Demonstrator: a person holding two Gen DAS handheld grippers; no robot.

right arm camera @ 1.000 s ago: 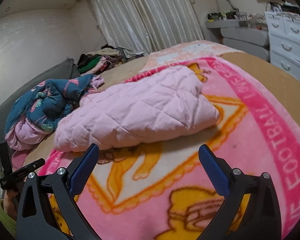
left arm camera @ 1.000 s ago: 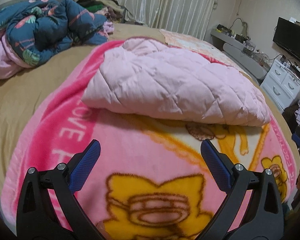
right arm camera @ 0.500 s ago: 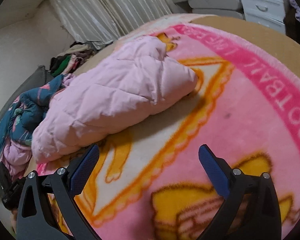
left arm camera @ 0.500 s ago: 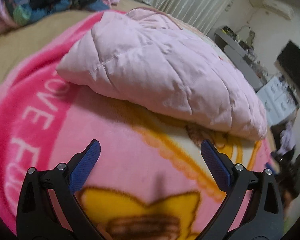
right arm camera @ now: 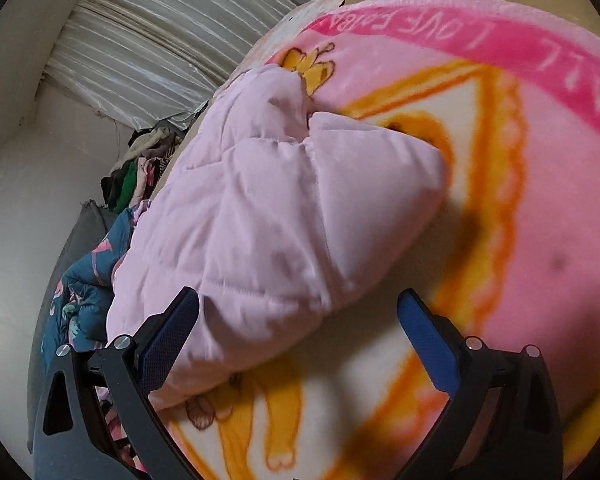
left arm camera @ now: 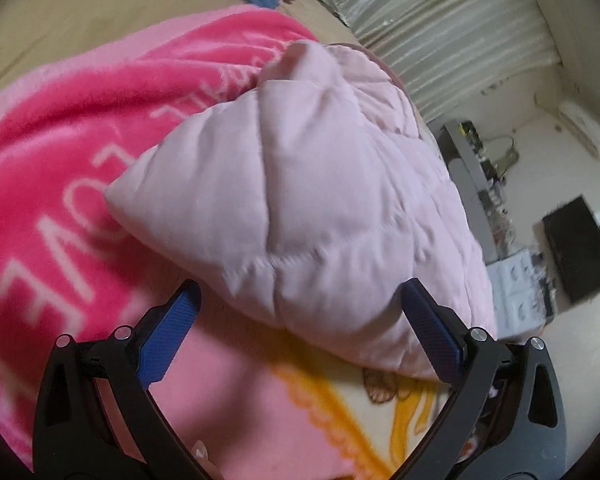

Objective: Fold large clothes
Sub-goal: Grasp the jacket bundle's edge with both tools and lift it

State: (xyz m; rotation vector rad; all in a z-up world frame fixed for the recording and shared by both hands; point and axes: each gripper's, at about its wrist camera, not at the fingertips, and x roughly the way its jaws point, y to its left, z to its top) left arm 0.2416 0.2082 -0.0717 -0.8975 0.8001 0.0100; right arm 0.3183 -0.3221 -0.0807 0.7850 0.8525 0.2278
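change: both tongs closer than a second ago | left tongs (left arm camera: 300, 312) and right tongs (right arm camera: 298, 320) released, straddling the folded pale-pink quilted jacket (left arm camera: 320, 200) edge | next: likely grasp

The pink blanket (left arm camera: 72, 128) has white lettering along its hot-pink border: from the left wrist camera you can read "LOVE" plus a blurry bit, and from the right wrist camera "LOVE" and the tail end "ALL".

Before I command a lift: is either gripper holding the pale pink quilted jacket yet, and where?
Nothing is held. The left gripper and right gripper are open, each at a near edge of the pale pink quilted jacket, not clamped.
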